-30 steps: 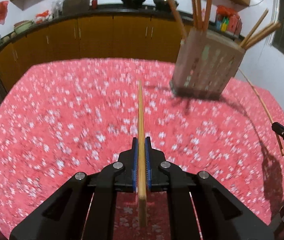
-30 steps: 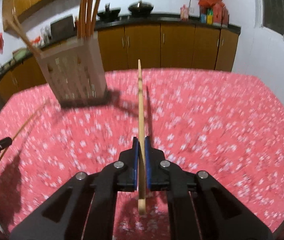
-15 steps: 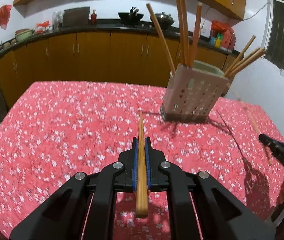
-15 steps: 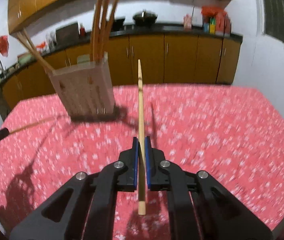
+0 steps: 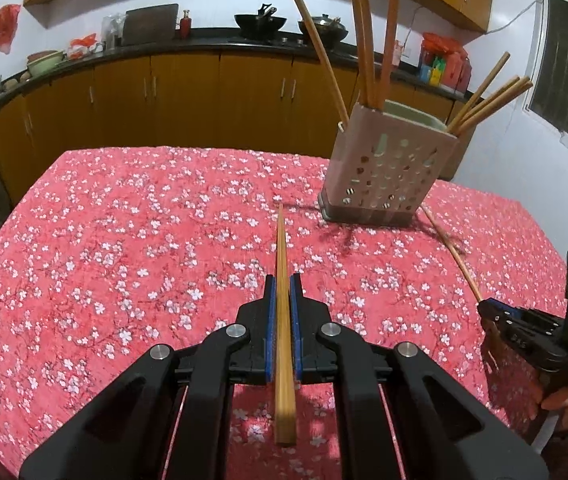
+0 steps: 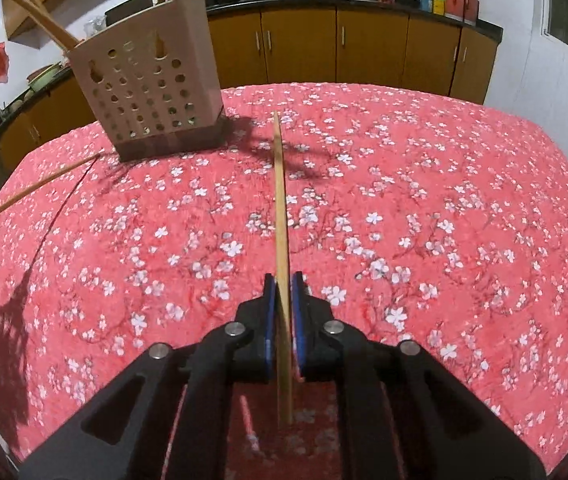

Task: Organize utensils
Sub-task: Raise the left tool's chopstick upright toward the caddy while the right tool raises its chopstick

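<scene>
Left gripper [image 5: 282,292]: blue pads pressed together on chopstick [image 5: 282,280], stick running forward between them, tip aimed toward holder.

Table, red floral cloth [image 5: 123,240], beneath both grippers.

Perforated utensil holder [image 5: 388,176] upright at far side of table, several chopsticks [image 5: 368,40] standing in it, leaning outward.

Right gripper [image 6: 284,292]: jaws just been opening; second chopstick [image 6: 281,208] between blue pads, slight gap visible either side, pads apparently not pressing. Stick points toward far table edge, holder to its left.
</scene>
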